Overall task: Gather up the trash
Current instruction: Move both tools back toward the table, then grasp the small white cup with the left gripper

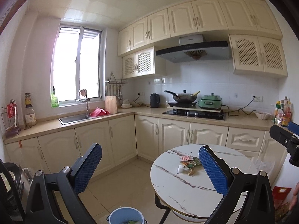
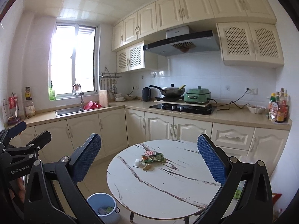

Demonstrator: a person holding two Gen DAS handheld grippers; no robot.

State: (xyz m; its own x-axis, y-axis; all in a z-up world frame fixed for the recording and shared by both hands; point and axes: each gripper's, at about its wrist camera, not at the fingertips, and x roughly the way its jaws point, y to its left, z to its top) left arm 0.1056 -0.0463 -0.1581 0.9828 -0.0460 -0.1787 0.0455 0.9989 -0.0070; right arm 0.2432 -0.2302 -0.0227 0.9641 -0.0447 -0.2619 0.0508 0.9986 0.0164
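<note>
Partly hidden in the left wrist view, the trash pile [image 1: 188, 163] on the round marble worktop [image 1: 177, 186] sits just behind the blue pad of the left tool [image 1: 150, 169], which covers its right edge; the pieces are too small to name beyond a red-and-white printed card, green wrappers and a white wad. Both views cut the blue bucket [image 1: 126, 215] short (the left wrist view shows only its rim at the bottom edge, with scraps inside). From the right wrist view the trash pile [image 2: 150, 158] lies wholly in sight near the worktop's [image 2: 168, 186] middle, and the bucket [image 2: 101, 206] stands on the floor beside the worktop's left edge, some litter already in it. The right tool [image 2: 149, 162] is spread wide and holds nothing; so is the left tool. Each tool hovers well short of the trash. The left wrist view alone catches the right tool's black body at its right edge.
</note>
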